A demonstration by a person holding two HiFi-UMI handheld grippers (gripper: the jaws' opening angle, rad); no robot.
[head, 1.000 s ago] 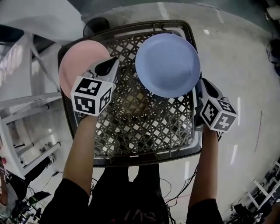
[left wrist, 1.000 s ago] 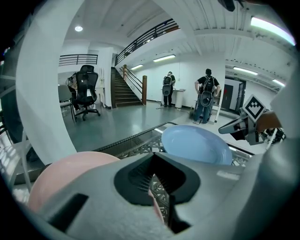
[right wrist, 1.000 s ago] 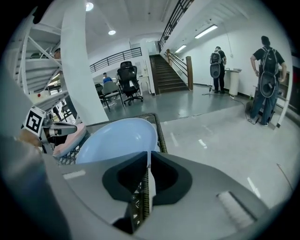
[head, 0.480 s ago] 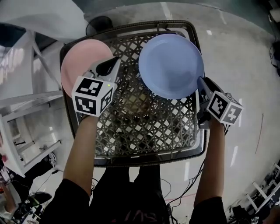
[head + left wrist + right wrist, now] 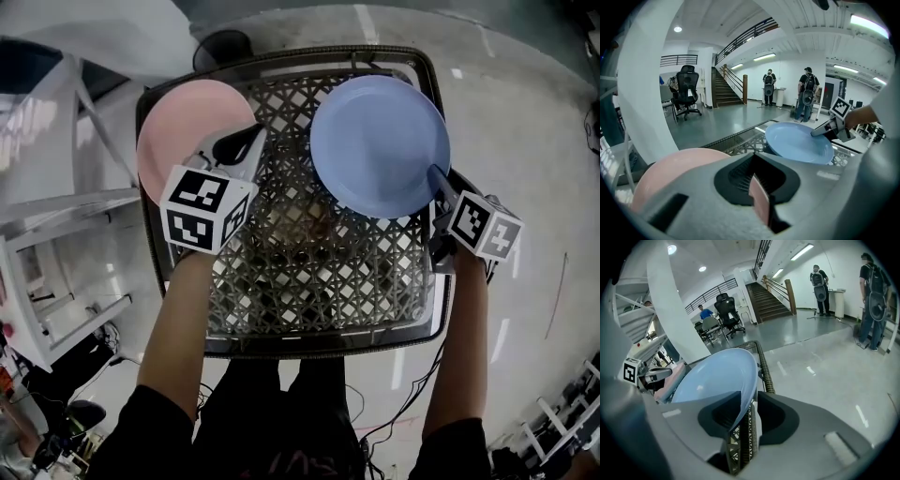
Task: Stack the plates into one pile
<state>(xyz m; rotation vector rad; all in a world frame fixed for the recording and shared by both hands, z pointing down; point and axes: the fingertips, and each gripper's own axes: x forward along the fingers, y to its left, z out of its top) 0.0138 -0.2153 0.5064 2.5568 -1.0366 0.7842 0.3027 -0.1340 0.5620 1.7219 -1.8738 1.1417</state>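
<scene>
Two plates lie side by side, apart, over the far half of the lattice tabletop (image 5: 319,272). The left plate (image 5: 183,131) lies at the far left corner, the right plate (image 5: 380,145) at the far right corner.

Support: a square table (image 5: 314,341) with a dark raised rim, standing on a pale, glossy floor (image 5: 525,112).
Top: an open metal lattice (image 5: 309,272), see-through between its bars.
Far left corner: a pink plate (image 5: 183,117), face up, its left edge reaching out past the rim; whether it rests fully on the lattice cannot be told.
Far right part: a blue plate (image 5: 380,141), face up, its right edge close to the rim.
Plates: apart, with a strip of lattice between them.
</scene>
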